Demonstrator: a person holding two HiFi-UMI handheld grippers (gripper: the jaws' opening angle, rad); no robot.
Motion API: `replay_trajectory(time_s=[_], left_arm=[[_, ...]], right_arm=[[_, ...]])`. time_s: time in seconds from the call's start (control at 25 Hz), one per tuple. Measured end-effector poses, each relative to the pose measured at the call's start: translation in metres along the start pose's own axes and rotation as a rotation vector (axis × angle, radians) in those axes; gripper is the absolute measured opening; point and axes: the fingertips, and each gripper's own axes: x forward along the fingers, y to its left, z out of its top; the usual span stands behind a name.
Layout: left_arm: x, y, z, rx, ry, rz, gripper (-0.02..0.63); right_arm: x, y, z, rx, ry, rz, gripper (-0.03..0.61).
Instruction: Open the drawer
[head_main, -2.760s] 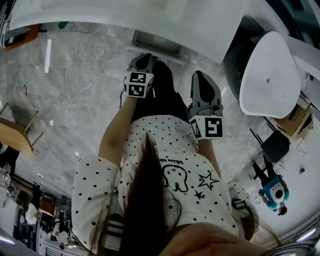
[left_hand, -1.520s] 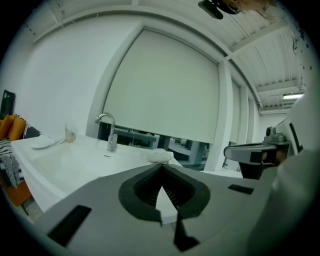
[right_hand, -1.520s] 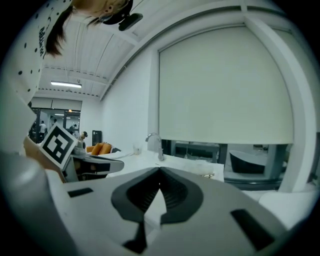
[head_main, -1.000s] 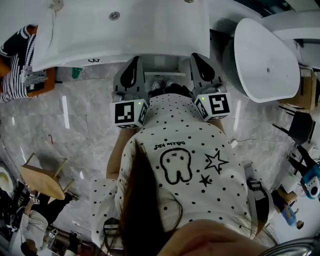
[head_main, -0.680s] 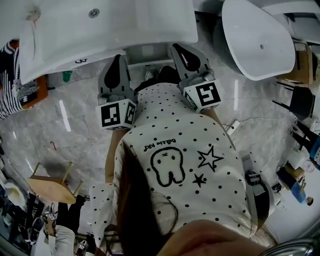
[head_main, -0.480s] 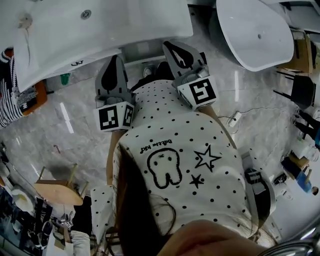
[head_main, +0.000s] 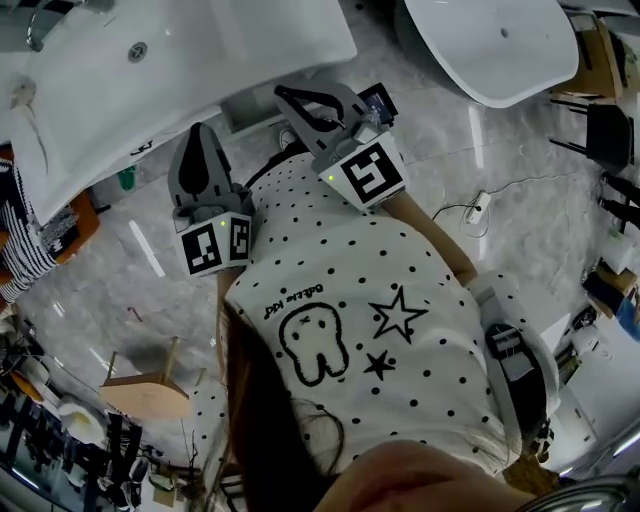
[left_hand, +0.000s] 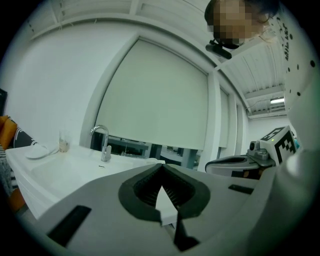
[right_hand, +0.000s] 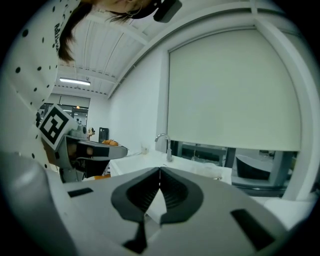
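From above, a white sink counter (head_main: 150, 70) fills the upper left of the head view. A pale strip of cabinet front (head_main: 250, 112) shows under its edge; I cannot make out a drawer handle. My left gripper (head_main: 197, 130) points at that edge, shut and empty. Beside it my right gripper (head_main: 284, 93) slants toward the same strip, also shut and empty. In the left gripper view the jaws (left_hand: 161, 166) meet at the tips above the counter top (left_hand: 60, 170), with the tap (left_hand: 102, 142) beyond. The right gripper view shows closed jaws (right_hand: 160, 171) and the tap (right_hand: 165, 145).
A white oval basin (head_main: 490, 40) stands at the upper right. A cable with a plug (head_main: 478, 208) lies on the marble floor (head_main: 530, 180). A wooden stool (head_main: 145, 390) is at the lower left, with striped cloth (head_main: 20, 250) beside the counter. A small dish (left_hand: 36, 150) rests on the counter.
The counter has slid up and left in the head view. My right gripper has swung left toward the cabinet front. Both grippers stay shut.
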Motion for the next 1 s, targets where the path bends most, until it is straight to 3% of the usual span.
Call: replay_trajectory(time_s=[1.0], left_arm=[[0.0008,-0.0028,0.0011,0.021,0.018,-0.012,0.005]], right_arm=[[-0.0015,0.0032,-0.0017,-0.011,0.014,0.006,0.012]])
